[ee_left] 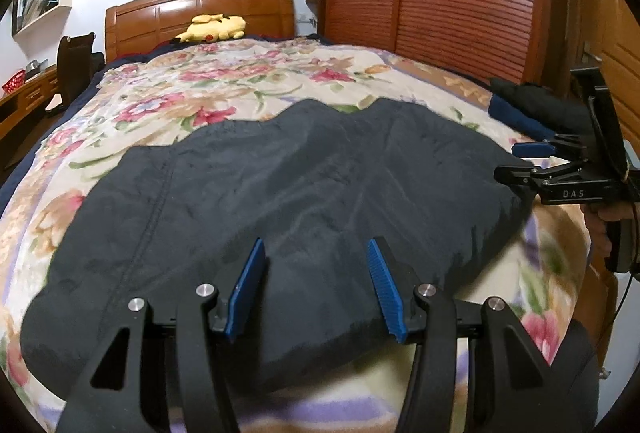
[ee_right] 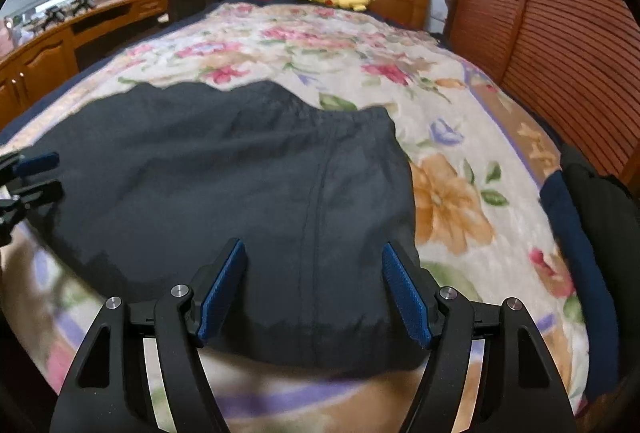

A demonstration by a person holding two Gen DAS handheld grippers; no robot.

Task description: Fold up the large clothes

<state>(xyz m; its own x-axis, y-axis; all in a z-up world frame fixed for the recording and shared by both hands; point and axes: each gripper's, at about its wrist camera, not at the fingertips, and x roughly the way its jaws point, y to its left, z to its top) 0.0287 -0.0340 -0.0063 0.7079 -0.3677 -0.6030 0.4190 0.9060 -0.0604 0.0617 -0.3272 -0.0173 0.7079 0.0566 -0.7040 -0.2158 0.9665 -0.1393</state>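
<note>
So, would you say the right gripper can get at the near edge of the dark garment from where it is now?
Probably yes. The right gripper is open and hangs over the dark garment, whose near edge lies flat on the floral blanket just below the fingers. Nothing sits between them, and the left gripper is off to the side.

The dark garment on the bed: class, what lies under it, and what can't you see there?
The dark garment lies flat on the floral blanket, whose pattern shows all around it. The blanket beneath is covered, so anything under the garment is hidden.
</note>
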